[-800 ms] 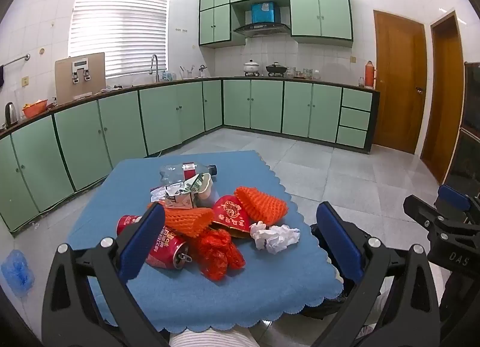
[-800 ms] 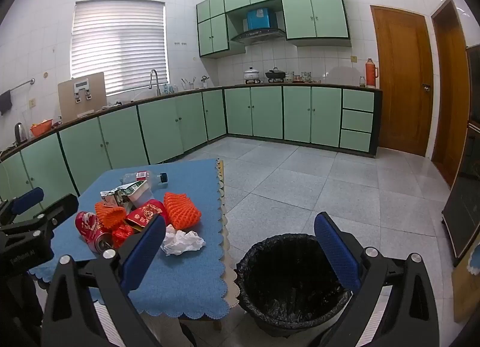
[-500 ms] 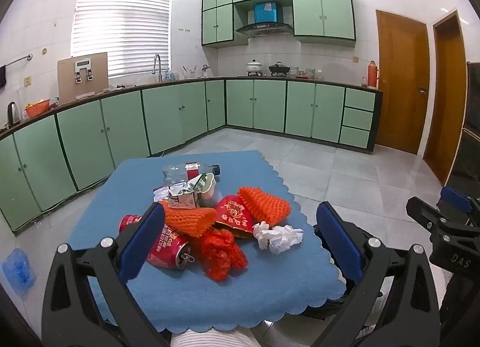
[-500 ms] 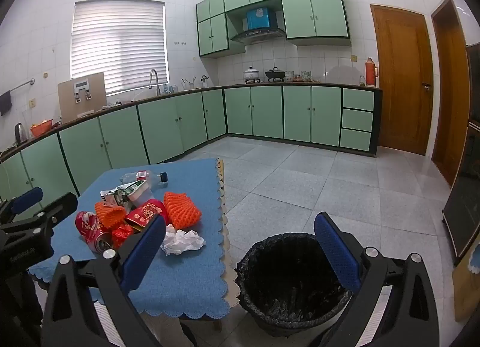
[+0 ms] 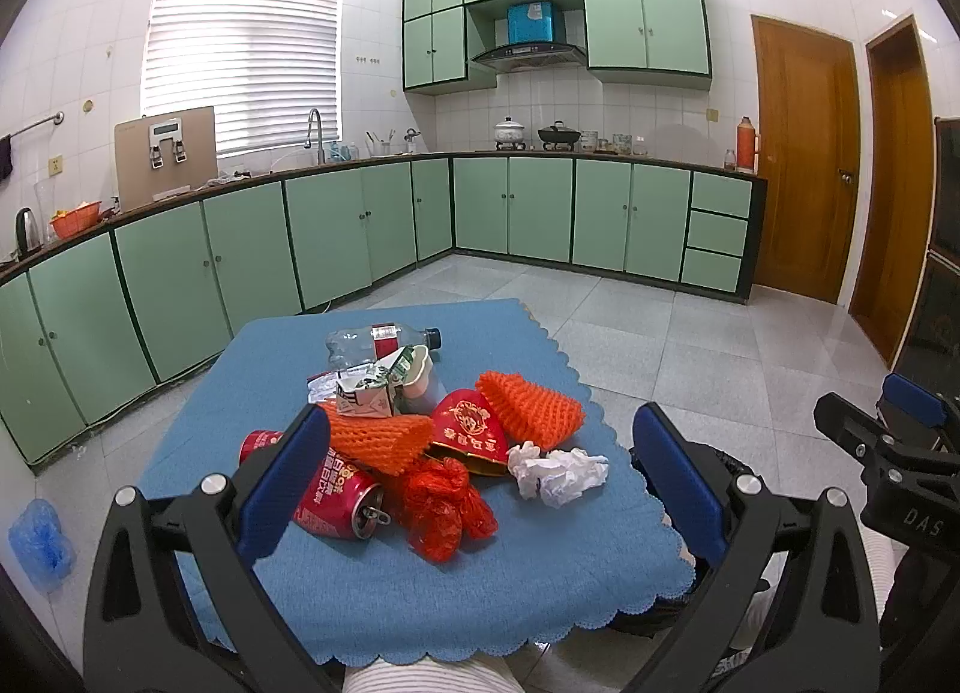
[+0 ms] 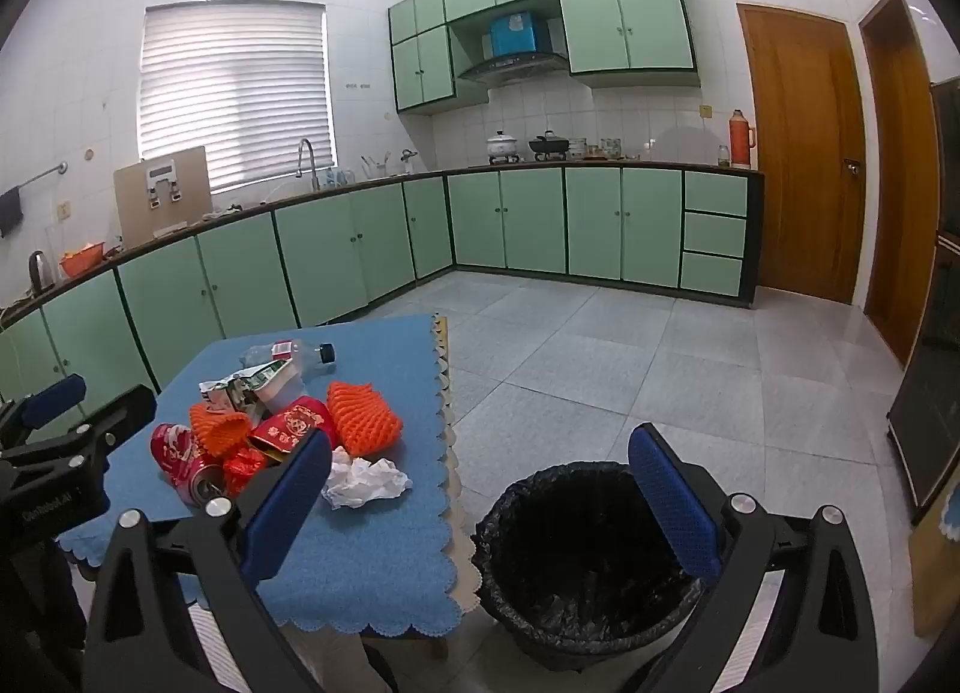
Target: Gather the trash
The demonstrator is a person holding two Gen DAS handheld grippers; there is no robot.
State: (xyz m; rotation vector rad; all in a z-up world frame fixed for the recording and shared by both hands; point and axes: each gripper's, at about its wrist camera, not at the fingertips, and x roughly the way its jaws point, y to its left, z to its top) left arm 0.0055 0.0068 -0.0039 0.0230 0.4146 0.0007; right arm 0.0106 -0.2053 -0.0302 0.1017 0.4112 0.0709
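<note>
Both sets of fingers spread wide and empty: left gripper [image 5: 480, 474] faces the trash pile [image 5: 420, 429], right gripper [image 6: 480, 492] above the bin [image 6: 585, 555].

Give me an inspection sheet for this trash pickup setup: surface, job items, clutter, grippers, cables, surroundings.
Surface: small table under a blue scalloped cloth.
Job's things: crushed red drink can, crumpled white paper, two orange foam nets, red plastic bag, red paper packet, torn carton, clear plastic bottle, all piled on the cloth; black-lined bin on the floor beside the table, nothing seen inside.
Clutter: blue plastic bag on the floor.
Grippers: left gripper open, empty; right gripper open, empty.
Cables: nothing seen.
Surroundings: green kitchen cabinets, wooden doors.
</note>
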